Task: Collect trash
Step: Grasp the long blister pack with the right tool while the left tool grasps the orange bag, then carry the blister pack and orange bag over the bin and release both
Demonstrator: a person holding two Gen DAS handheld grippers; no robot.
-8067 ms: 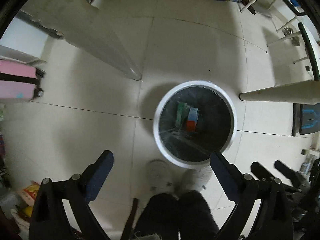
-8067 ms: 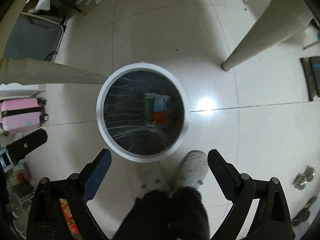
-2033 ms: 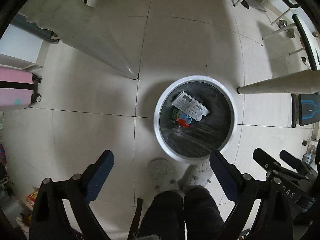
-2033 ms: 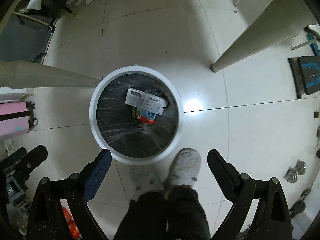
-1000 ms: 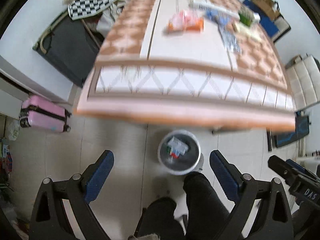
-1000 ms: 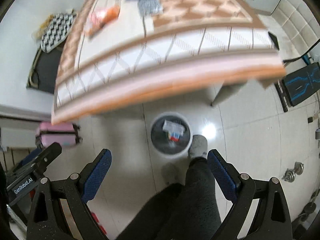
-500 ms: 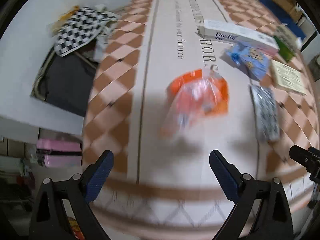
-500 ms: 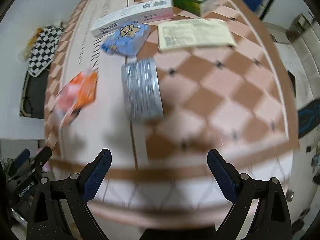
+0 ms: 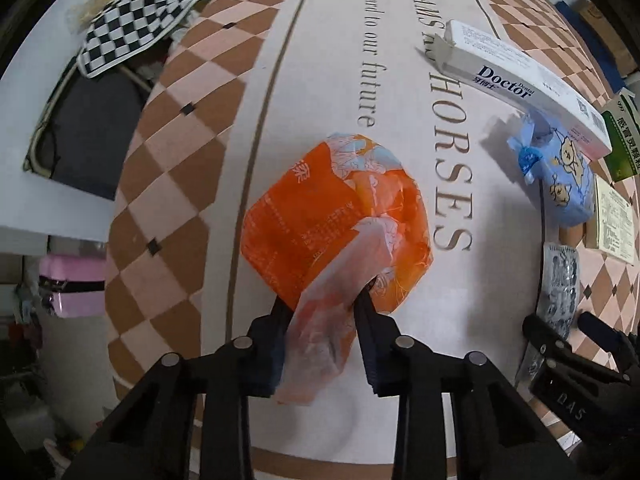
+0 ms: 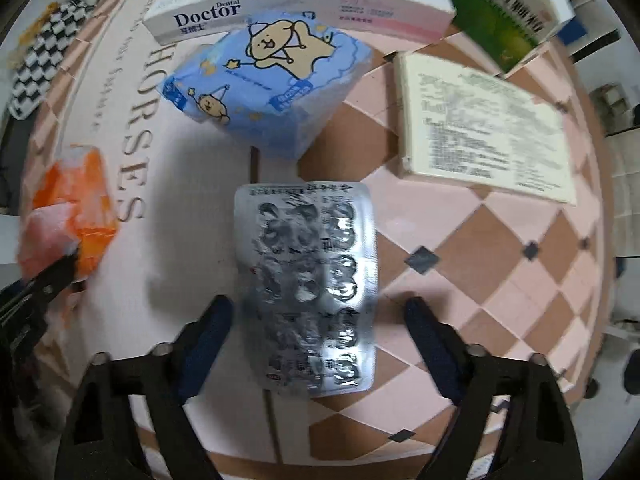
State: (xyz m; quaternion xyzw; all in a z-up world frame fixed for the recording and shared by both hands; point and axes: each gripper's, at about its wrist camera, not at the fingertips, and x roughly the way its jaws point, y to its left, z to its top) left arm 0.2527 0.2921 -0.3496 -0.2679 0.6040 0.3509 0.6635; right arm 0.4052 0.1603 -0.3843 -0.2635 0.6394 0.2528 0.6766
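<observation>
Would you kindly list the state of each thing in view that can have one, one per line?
Left gripper: shut on the orange wrapper.
Orange wrapper: crumpled, pinched at its near end.
Right gripper: open, fingers either side of the pill sheet.
Pill sheet: flat on the table, not gripped.
Toothpaste box: end flap open.
Blue tissue pack: lying against the toothpaste box.
Paper leaflet: folded, lying flat.
</observation>
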